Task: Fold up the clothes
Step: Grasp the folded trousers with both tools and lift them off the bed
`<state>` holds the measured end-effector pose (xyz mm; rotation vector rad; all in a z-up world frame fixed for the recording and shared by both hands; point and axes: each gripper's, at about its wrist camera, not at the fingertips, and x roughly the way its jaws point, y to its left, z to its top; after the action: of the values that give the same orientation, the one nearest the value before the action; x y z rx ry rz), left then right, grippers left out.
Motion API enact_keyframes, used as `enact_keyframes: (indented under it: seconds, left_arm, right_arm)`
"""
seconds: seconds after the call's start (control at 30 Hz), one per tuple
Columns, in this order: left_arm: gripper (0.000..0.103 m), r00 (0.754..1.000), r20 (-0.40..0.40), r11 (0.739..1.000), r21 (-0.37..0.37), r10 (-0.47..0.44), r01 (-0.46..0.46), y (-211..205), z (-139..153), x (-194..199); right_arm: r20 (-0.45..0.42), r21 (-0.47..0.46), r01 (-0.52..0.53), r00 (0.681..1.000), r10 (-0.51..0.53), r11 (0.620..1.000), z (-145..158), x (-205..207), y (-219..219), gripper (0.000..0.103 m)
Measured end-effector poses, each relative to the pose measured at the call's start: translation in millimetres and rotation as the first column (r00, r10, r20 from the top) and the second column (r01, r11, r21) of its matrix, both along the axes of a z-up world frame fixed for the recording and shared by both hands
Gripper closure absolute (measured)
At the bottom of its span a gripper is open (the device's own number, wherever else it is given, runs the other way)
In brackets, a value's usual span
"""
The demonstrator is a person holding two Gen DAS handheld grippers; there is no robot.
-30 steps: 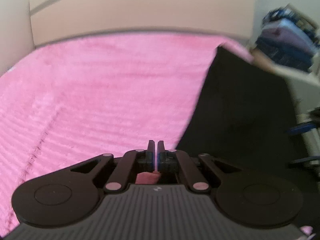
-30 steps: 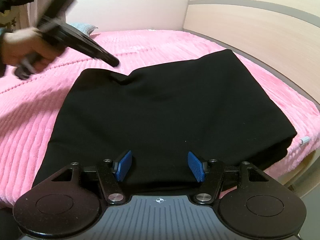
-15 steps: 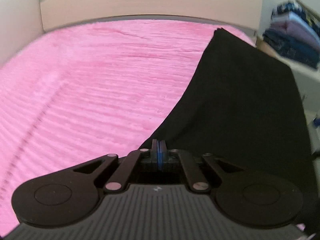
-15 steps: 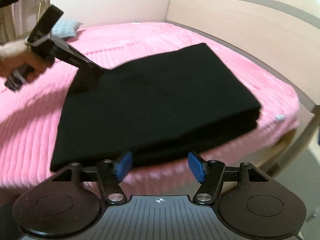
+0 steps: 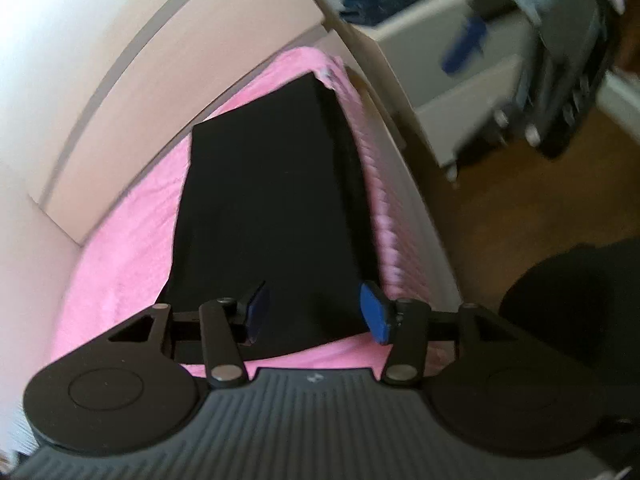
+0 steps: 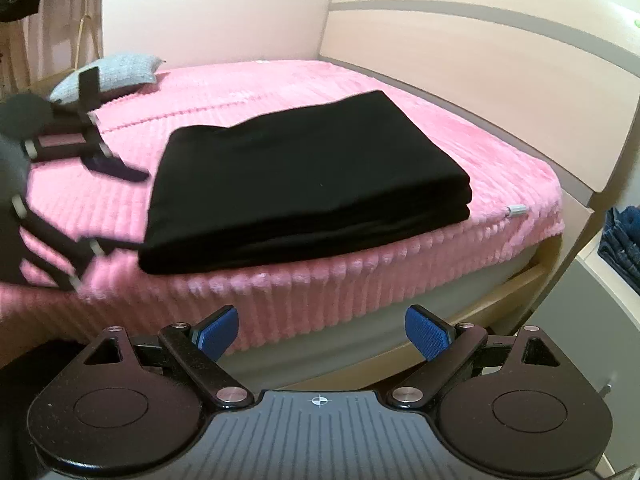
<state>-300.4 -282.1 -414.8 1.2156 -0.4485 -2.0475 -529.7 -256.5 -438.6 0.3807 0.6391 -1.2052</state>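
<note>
A folded black garment (image 6: 304,176) lies flat on the pink bed (image 6: 280,92) near its front corner; it also shows in the left wrist view (image 5: 272,200). My left gripper (image 5: 316,312) is open and empty, held just off the garment's near end. In the right wrist view the left gripper (image 6: 116,208) appears blurred at the garment's left side. My right gripper (image 6: 322,334) is open and empty, held back from the bed edge, below the mattress side. The right gripper (image 5: 560,60) shows blurred at the upper right of the left wrist view.
A grey pillow (image 6: 112,76) lies at the far left of the bed. A wooden headboard (image 6: 480,48) runs along the right. White shelves (image 5: 460,92) with folded blue clothes (image 6: 624,240) stand beside the bed. The floor (image 5: 520,220) is wooden.
My left gripper let go of the garment's corner, opened, and swung back to its near end. My right gripper pulled back and down off the bed. The garment now lies folded.
</note>
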Motion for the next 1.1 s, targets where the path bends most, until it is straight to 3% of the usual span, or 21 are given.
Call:
enact_keyframes:
  seconds: [0.13,0.37,0.43,0.5,0.6,0.77,0.83,0.9,1.1]
  left_arm:
    - [0.059,0.988,0.153,0.998,-0.068,0.003,0.007,6,-32,-24]
    - [0.057,0.964,0.267,0.988,-0.149,0.009,0.032,1,-60,-47]
    - [0.061,0.961,0.276,0.986,-0.159,0.005,0.041,-1,-63,-51]
    - [0.067,0.971,0.236,0.991,-0.133,0.021,0.01,-2,-54,-49]
    - [0.066,0.982,0.178,0.991,-0.129,0.057,-0.034,-10,-37,-46]
    - [0.068,0.953,0.303,0.98,-0.192,0.005,0.056,-6,-54,-54]
    - [0.082,0.938,0.345,0.978,-0.194,-0.008,0.08,-5,-67,-56]
    - [0.086,0.943,0.332,0.978,-0.195,-0.01,0.079,-3,-64,-53]
    - [0.087,0.973,0.232,0.982,-0.188,0.014,0.031,-16,2,-3]
  right_arm:
    - [0.007,-0.025,0.001,1.0,-0.001,1.0,6,-6,9,0.01]
    - [0.018,-0.023,0.072,0.997,-0.071,0.997,5,-30,11,0.01]
    - [0.019,-0.022,0.077,0.997,-0.077,0.997,4,-32,10,0.01]
    - [0.02,-0.028,0.077,0.997,-0.077,0.997,6,-32,11,0.01]
    - [0.018,-0.036,0.074,0.997,-0.073,0.997,7,-31,11,0.01]
    - [0.019,-0.043,0.062,0.998,-0.061,0.997,6,-25,5,0.01]
    - [0.018,-0.05,0.053,0.998,-0.052,0.997,7,-21,3,0.01]
    - [0.003,-0.063,0.034,0.999,-0.034,0.997,9,-18,2,0.01]
    - [-0.127,-0.151,-0.091,0.989,0.072,0.984,16,-7,-4,0.01]
